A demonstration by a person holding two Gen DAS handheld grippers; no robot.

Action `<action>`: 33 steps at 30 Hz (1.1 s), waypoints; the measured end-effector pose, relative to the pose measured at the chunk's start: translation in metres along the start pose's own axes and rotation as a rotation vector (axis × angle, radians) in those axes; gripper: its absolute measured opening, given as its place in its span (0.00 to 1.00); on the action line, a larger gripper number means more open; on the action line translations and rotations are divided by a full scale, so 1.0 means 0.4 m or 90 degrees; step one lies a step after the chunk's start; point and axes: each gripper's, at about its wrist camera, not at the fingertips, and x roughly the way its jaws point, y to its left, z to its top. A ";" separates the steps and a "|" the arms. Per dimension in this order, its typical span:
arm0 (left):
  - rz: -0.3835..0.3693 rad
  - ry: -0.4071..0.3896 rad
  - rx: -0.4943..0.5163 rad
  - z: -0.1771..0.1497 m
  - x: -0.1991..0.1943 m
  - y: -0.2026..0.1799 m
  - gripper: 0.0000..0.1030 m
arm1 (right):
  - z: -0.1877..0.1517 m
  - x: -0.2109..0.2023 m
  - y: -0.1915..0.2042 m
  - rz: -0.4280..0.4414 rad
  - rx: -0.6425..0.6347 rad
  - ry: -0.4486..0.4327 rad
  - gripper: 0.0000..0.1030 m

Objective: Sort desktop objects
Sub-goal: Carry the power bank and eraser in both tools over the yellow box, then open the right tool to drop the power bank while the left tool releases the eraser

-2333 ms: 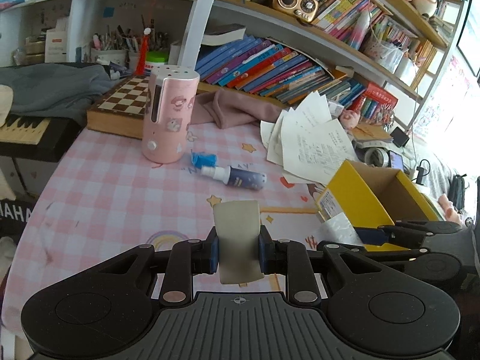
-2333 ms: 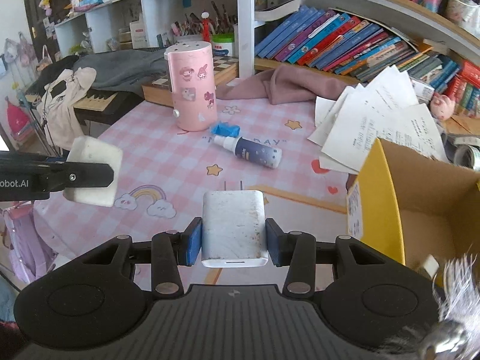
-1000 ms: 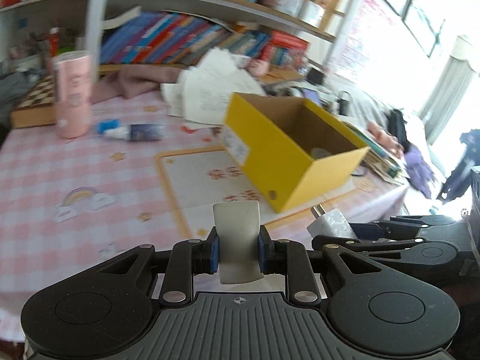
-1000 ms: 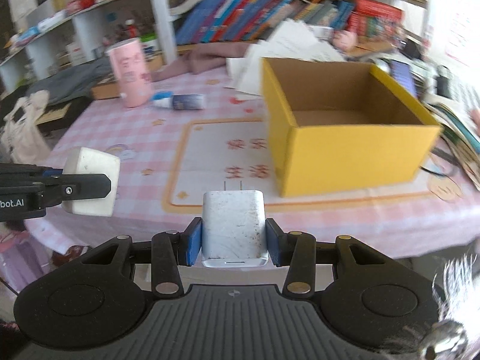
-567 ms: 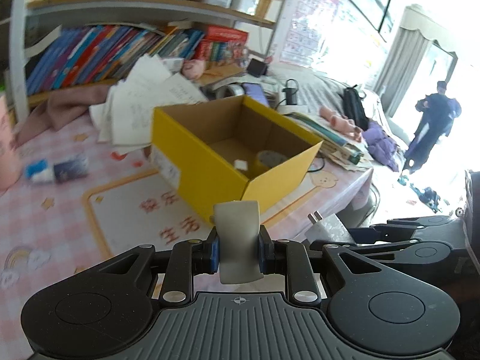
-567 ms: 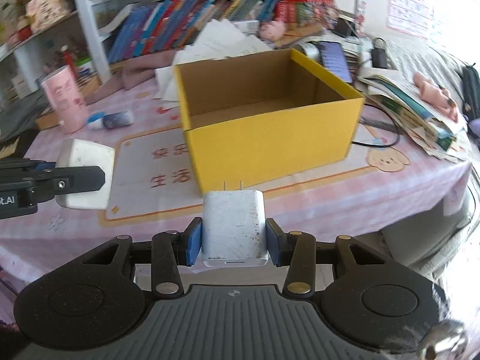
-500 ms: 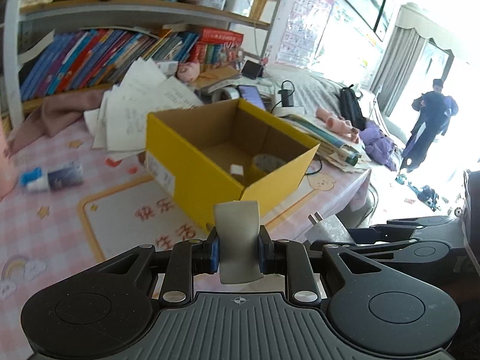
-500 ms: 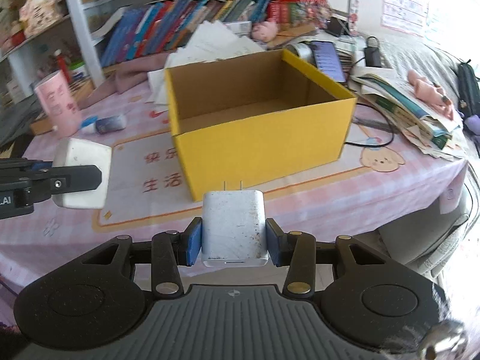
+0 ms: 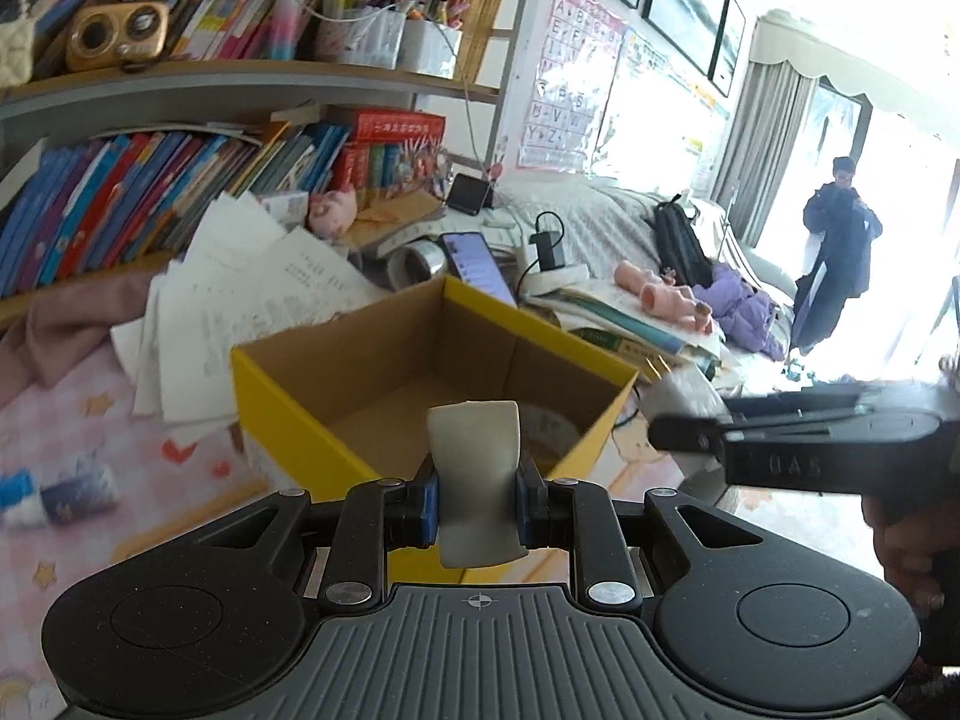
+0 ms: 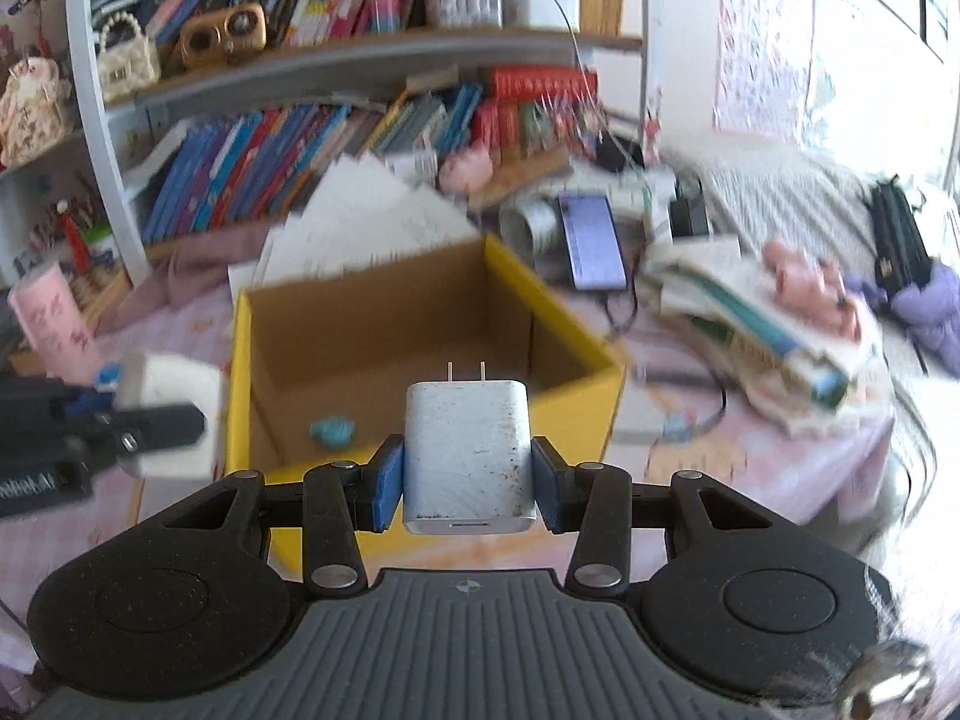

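Observation:
My left gripper (image 9: 474, 501) is shut on a white eraser-like block (image 9: 477, 480) and holds it just before the near rim of an open yellow cardboard box (image 9: 282, 396). My right gripper (image 10: 467, 477) is shut on a white plug charger (image 10: 468, 450), prongs pointing forward, at the box's near edge (image 10: 237, 372). A small blue object (image 10: 331, 429) lies inside the box. The left gripper with its block shows at the left of the right wrist view (image 10: 120, 420). The right gripper shows at the right of the left wrist view (image 9: 690, 435).
A spray bottle (image 9: 57, 495) lies on the pink checked tablecloth (image 9: 78, 420) left of the box. A pink cylinder (image 10: 51, 330) stands further left. Loose papers (image 9: 252, 294), books, a phone (image 10: 591, 240) and a tape roll (image 9: 414, 261) lie behind the box.
Both grippers have moved forward and closer to the yellow box, which now fills the middle of both views. Each still holds its object.

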 end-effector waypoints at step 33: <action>0.147 0.208 0.002 0.071 0.352 -0.048 0.22 | 0.175 0.485 -0.048 0.233 -0.155 0.169 0.40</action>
